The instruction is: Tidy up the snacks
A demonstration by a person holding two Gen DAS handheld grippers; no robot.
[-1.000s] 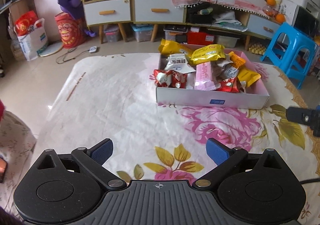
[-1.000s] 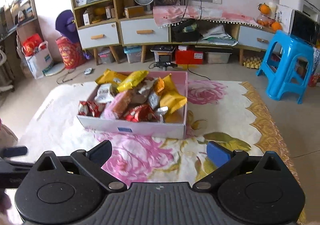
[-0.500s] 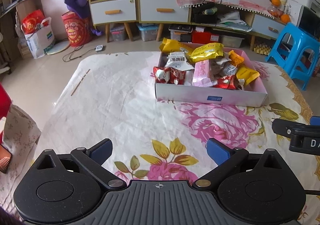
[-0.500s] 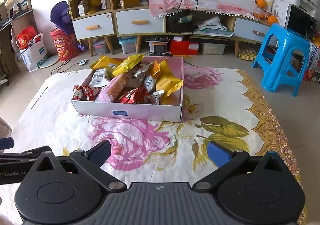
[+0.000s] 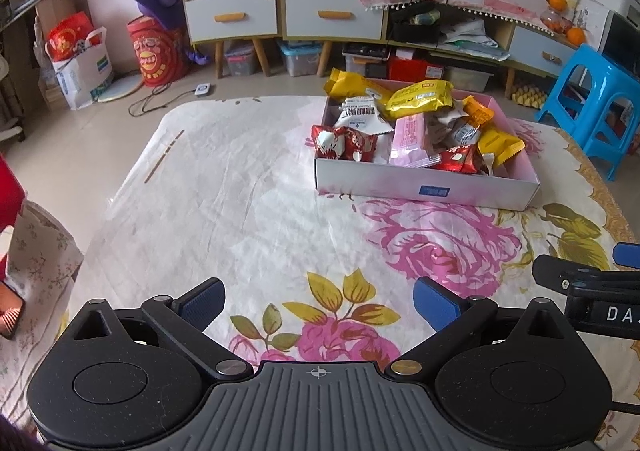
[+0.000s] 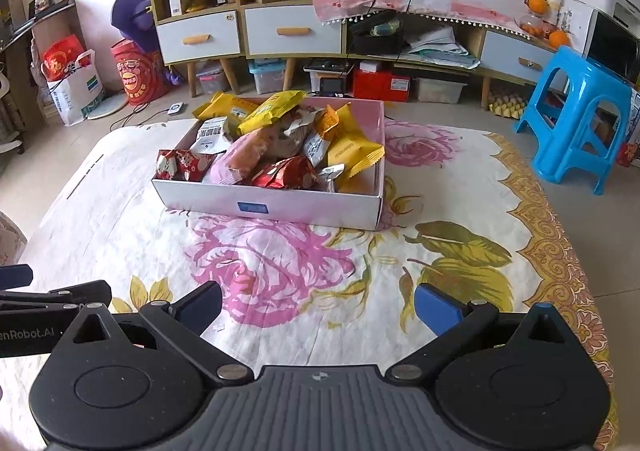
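— Snacks (image 5: 412,127): where are they?
— Heaped in a shallow pink-and-white box (image 5: 424,187) standing on the floral cloth (image 5: 240,187) that covers the counter. Yellow packets (image 6: 352,151) sit toward the back and right, red wrappers (image 5: 344,143) at the front left corner, a pink packet (image 5: 408,139) between them.
— And the two tools?
— The left gripper (image 5: 318,301) hangs over the near part of the cloth, well apart from the box, fingers (image 5: 434,305) spread wide and holding nothing. The right gripper (image 6: 318,305) is beside it, likewise spread and empty.
— Anything beyond?
— A blue plastic stool (image 6: 576,131) to the right, drawers (image 6: 200,39) behind.
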